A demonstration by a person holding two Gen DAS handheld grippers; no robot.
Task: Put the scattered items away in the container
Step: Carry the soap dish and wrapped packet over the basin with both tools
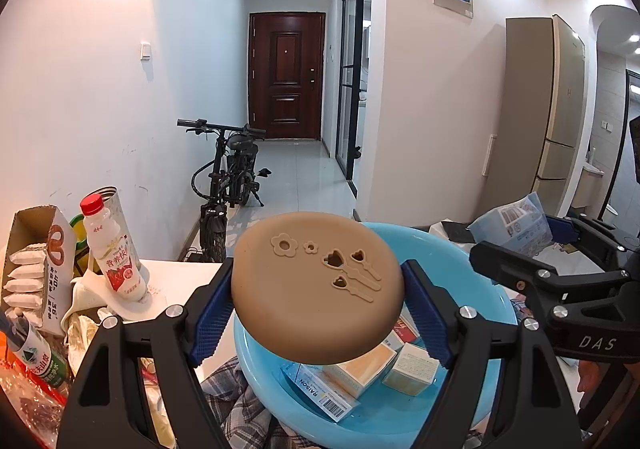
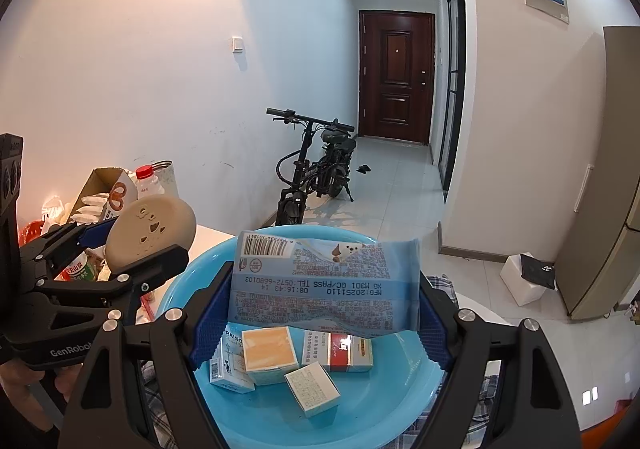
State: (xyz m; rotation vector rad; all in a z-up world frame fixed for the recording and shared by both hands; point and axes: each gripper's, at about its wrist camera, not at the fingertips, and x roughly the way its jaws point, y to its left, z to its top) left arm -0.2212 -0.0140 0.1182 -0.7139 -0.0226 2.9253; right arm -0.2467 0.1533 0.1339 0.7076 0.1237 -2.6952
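- Basin (image 2: 200,273), blue, round, sits on a checked cloth (image 1: 236,401) at the table's near edge; both grippers hang over it.
- Left gripper (image 1: 318,301): jaws spread wide and clamped on the disc (image 1: 316,289), one blue pad on each side of its rim. Disc is tan, round, with flower and heart cut-outs on its face. It tilts toward the camera, held above the basin's left part, clear of the boxes below.
- Right gripper (image 2: 324,281): jaws wide, gripping the pack (image 2: 324,277) by its two short ends. Pack is pale blue, soft, printed side up with barcode at top left; it is held flat above the basin's middle, not touching the contents.
- In the left view the pack (image 1: 514,227) shows at the right, beyond the basin's far rim.
- Boxes in the basin: an orange-topped one (image 2: 270,349), a red-and-white one (image 2: 340,349), a cream one (image 2: 314,389), a blue-white one (image 2: 228,361) partly under the orange box. All lie flat on the bottom, close together.
- Left of the basin, on the table: a snack carton (image 1: 36,273) standing open, a red-capped bottle (image 1: 114,249) leaning, a green-label bottle (image 1: 34,353) near the edge.
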